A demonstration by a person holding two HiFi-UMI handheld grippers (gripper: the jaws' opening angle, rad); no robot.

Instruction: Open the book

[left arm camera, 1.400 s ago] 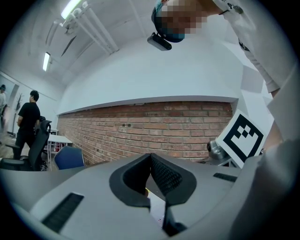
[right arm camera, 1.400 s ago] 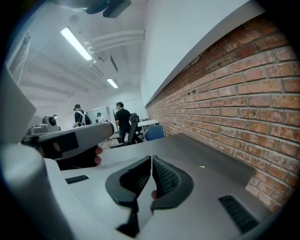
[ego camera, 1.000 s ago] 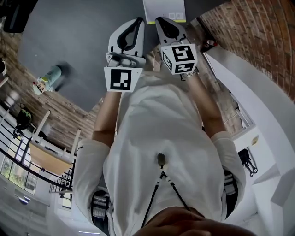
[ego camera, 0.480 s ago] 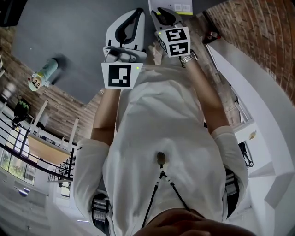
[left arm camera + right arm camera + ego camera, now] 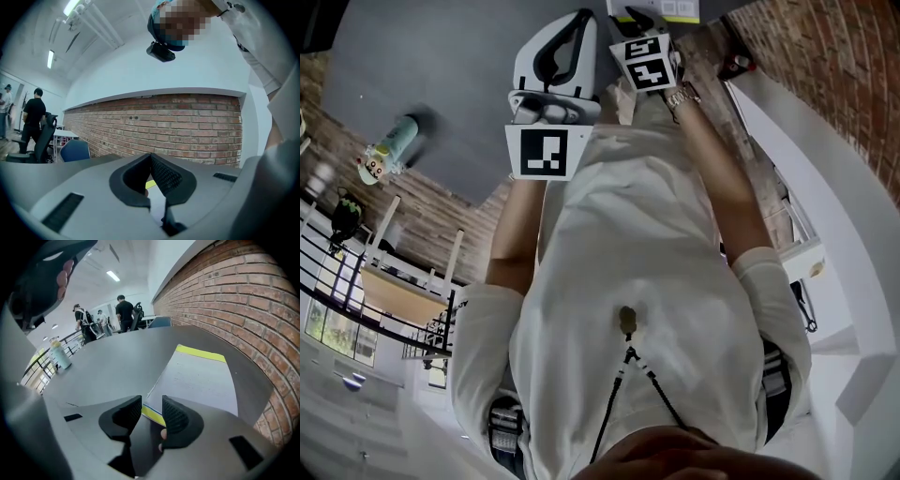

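The book (image 5: 202,376) lies shut and flat on the dark grey table (image 5: 117,366); its pale cover has a yellow-green strip at the far end and another at the near edge. My right gripper (image 5: 152,409) tilts down over the book's near left corner. Its jaws are opening, and the corner shows in the gap without either pad pressing on it. In the head view that gripper (image 5: 639,17) reaches the book (image 5: 664,7) at the top edge. My left gripper (image 5: 151,158) points level beside it with its pads meeting, and nothing is held in it (image 5: 583,17).
A pale green bottle (image 5: 60,355) stands on the table's far left (image 5: 389,150). A brick wall (image 5: 243,310) runs close along the table's right side. Several people (image 5: 124,312) and office chairs (image 5: 75,151) are far behind the table.
My right gripper has dropped toward the book and moved up the head view, its marker cube now near the top edge. The left gripper has barely shifted.
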